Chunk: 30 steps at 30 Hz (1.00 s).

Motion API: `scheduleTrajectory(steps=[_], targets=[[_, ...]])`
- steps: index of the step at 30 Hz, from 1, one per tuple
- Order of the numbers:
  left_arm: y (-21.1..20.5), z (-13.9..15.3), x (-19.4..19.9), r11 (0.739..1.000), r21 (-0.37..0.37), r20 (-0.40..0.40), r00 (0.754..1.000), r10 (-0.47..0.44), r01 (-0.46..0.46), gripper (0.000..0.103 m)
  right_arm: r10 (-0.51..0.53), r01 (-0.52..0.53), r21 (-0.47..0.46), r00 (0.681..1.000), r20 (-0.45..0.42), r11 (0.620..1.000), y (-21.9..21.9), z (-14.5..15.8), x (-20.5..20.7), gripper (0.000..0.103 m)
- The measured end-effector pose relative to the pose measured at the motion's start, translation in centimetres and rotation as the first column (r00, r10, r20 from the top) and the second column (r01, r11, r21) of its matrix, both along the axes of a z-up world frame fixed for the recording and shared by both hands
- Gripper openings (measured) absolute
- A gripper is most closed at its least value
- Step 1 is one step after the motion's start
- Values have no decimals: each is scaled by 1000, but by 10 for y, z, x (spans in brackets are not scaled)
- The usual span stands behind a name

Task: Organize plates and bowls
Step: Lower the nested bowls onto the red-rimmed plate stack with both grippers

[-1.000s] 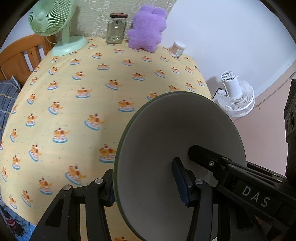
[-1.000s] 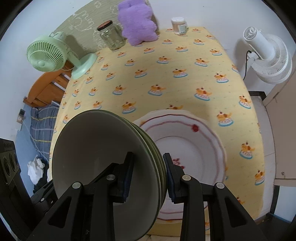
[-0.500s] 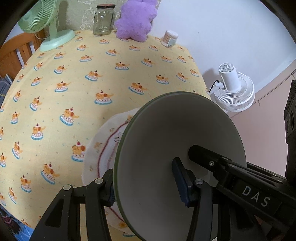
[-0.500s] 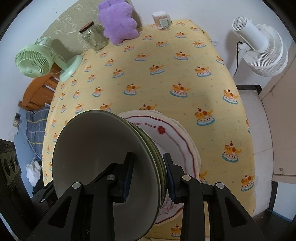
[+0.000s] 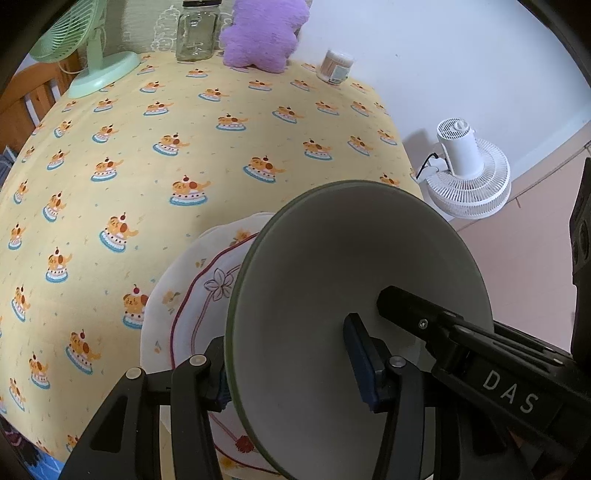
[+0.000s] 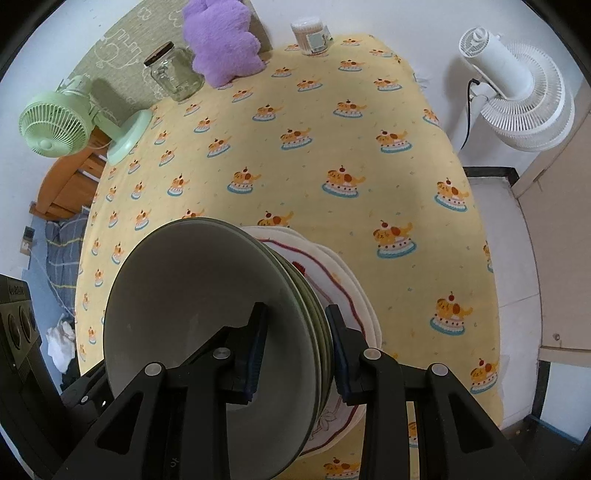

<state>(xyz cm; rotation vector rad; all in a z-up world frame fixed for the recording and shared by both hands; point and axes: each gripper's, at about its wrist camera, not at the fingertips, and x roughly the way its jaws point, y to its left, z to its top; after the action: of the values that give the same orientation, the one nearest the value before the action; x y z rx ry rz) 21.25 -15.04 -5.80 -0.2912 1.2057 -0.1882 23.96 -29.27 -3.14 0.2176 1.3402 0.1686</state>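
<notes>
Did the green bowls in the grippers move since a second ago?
Yes. The green bowls rose and pulled back from the table: in the right wrist view the flowered plates and the purple plush shrank and slid down-frame.

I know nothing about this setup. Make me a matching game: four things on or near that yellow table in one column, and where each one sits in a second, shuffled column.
Things:
1. stack of grey-green bowls
2. white floral plate with a red line
3. fluffy purple plush toy
4. white floor fan

Places:
A. on the floor beside the table
B. flat on the yellow cartoon tablecloth, near its front edge
C. clamped on edge in the right gripper
D. at the table's far end, next to the clear glass jar

Pairs: 1-C, 2-B, 3-D, 4-A
</notes>
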Motion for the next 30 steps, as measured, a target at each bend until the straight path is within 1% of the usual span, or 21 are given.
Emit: scheduleTrajectory(steps=[10,15,18,19,20,21,22,23,24,26,30], targets=[[-4,0,-4,1000,6,-15,1000,-3,3,51,-1,1,-2,1000,-6,1000,-2,1,-4,36],[-5,0,-4,1000,16,-19,1000,15,-14,52,6,-7,11,1000,6,1000,-3,-1,-5,36],[-4,1,-4,999,29,-20,999,37,-37,56,19,-19,21,1000,10,1000,-3,-1,-4,36],[-3,4,-5,998,39,-11,999,48,-47,59,21,-21,24,1000,20,999,-3,-1,-4,40],[-2,7,-5,997,48,-3,999,55,-54,62,20,-21,22,999,47,1000,-4,2,-4,50],[-1,10,-6,996,66,6,998,67,-68,69,16,-16,0,997,75,1000,-6,6,-5,56],[1,13,-7,993,80,16,997,81,-82,76,12,-10,-16,996,94,1000,-7,8,-5,64],[2,15,-8,992,87,23,996,92,-93,78,8,-5,-25,993,118,1000,-9,12,-6,67],[2,17,-10,991,92,26,995,96,-98,80,10,-7,-24,991,137,1000,-10,15,-7,68],[2,22,-14,989,108,41,994,102,-105,81,24,-20,-31,988,149,999,-11,20,-8,71],[5,35,-26,983,142,95,990,104,-117,85,49,-42,-38,982,181,998,-7,31,-14,72]])
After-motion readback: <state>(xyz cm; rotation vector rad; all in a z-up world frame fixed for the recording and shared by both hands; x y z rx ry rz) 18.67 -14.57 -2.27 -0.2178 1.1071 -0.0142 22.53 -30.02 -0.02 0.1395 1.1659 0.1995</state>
